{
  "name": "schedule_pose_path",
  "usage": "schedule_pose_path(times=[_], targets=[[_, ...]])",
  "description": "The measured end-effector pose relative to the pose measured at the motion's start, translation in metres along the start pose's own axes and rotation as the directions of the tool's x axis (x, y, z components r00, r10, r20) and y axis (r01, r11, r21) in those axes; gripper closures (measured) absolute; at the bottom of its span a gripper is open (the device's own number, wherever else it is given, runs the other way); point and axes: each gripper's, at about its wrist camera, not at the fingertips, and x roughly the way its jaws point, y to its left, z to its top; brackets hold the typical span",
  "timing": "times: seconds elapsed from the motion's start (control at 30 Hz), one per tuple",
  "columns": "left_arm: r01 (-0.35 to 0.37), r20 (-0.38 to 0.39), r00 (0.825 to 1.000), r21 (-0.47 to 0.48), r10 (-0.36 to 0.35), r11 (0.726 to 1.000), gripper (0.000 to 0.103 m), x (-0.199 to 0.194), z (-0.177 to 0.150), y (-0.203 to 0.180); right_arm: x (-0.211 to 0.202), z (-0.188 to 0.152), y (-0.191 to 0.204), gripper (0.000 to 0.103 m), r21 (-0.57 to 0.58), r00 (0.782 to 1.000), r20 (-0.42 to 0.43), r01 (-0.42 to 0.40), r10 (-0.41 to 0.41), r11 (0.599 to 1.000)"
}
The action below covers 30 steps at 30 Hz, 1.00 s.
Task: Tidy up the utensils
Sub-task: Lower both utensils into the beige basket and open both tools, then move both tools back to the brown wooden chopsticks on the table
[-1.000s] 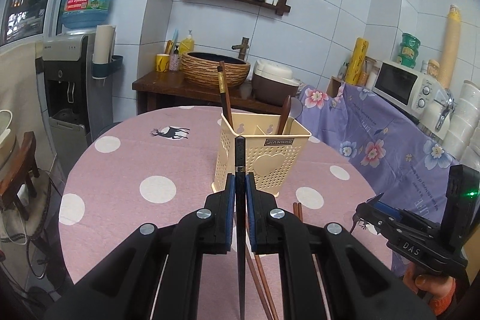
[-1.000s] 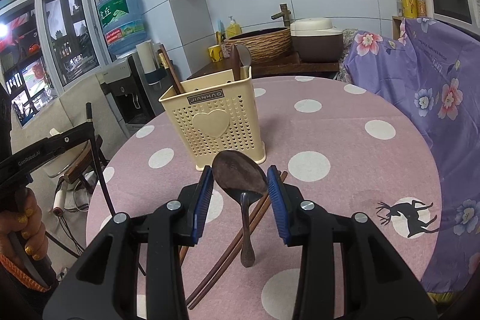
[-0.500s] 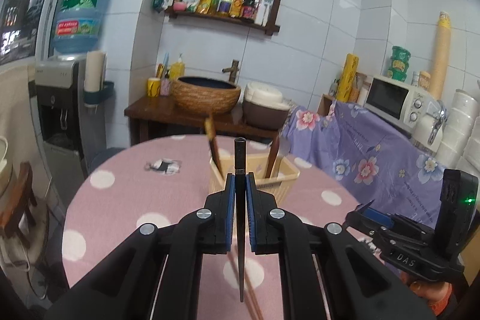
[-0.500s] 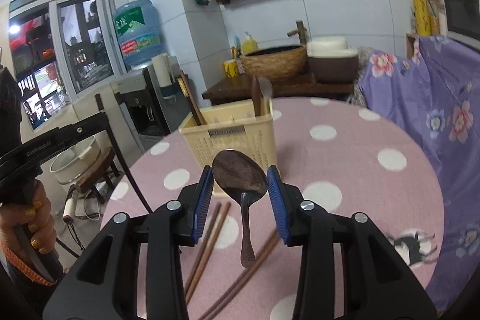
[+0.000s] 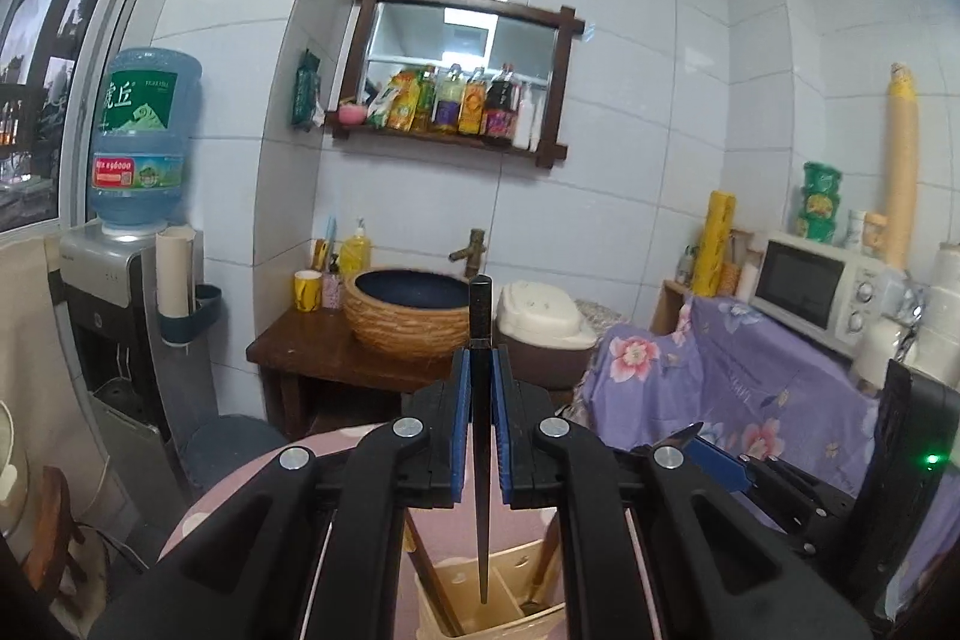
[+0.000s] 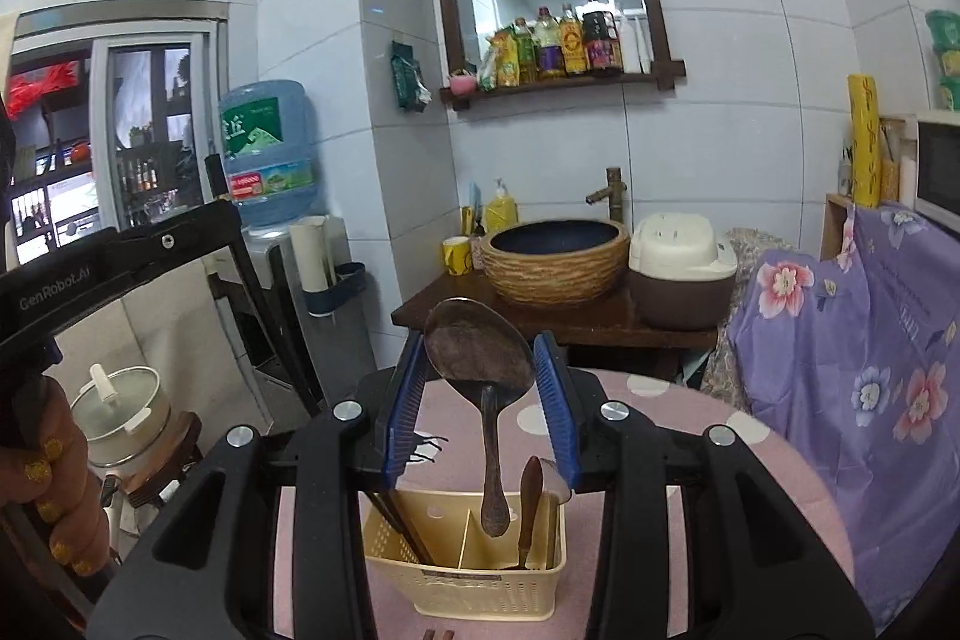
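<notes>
My left gripper (image 5: 480,382) is shut on a dark chopstick (image 5: 481,460), held upright with its tip hanging over the left compartment of the cream utensil basket (image 5: 510,610). My right gripper (image 6: 480,370) is shut on a dark wooden spoon (image 6: 480,358), bowl up, its handle hanging above the same basket (image 6: 465,580). The basket stands on the pink polka-dot table (image 6: 720,460) and holds a chopstick at its left (image 6: 399,526) and a wooden utensil at its right (image 6: 529,508).
Behind the table stand a wooden sideboard with a woven basin (image 6: 555,259) and a rice cooker (image 6: 681,274), a water dispenser (image 5: 129,280) at the left, and a purple floral cloth (image 6: 858,358) at the right. More chopstick ends (image 6: 435,634) lie in front of the basket.
Both grippers have risen from low over the table to above the basket, carrying the chopstick and the spoon. The utensil ends now hang over the basket's compartments.
</notes>
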Motion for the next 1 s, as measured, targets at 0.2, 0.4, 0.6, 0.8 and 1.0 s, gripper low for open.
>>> schedule_pose_path(times=[0.2, 0.4, 0.6, 0.8, 1.0], targets=[[-0.020, -0.094, 0.995, -0.032, 0.017, 0.999, 0.095, 0.030, -0.059, 0.010, 0.028, -0.052, -0.006, 0.065, 0.001, 0.997, -0.066, 0.035, -0.035, 0.999], [-0.035, -0.160, 0.987, -0.041, 0.028, 0.999, 0.095, 0.041, -0.099, 0.017, 0.039, -0.090, -0.005, 0.065, -0.029, 0.993, -0.106, 0.050, -0.053, 0.998], [-0.054, -0.161, 0.986, -0.036, 0.047, 0.998, 0.094, 0.040, -0.111, 0.022, 0.045, -0.117, 0.001, 0.065, -0.071, 0.989, -0.131, 0.057, -0.066, 0.996], [-0.036, -0.172, 0.985, -0.029, 0.031, 0.999, 0.094, 0.039, -0.109, 0.019, 0.045, -0.118, -0.002, 0.063, -0.047, 0.990, -0.127, 0.055, -0.061, 0.997], [-0.023, -0.145, 0.989, -0.037, 0.017, 0.999, 0.063, 0.015, -0.113, 0.020, 0.015, -0.115, -0.003, 0.041, -0.045, 0.995, -0.068, 0.063, -0.066, 0.997]])
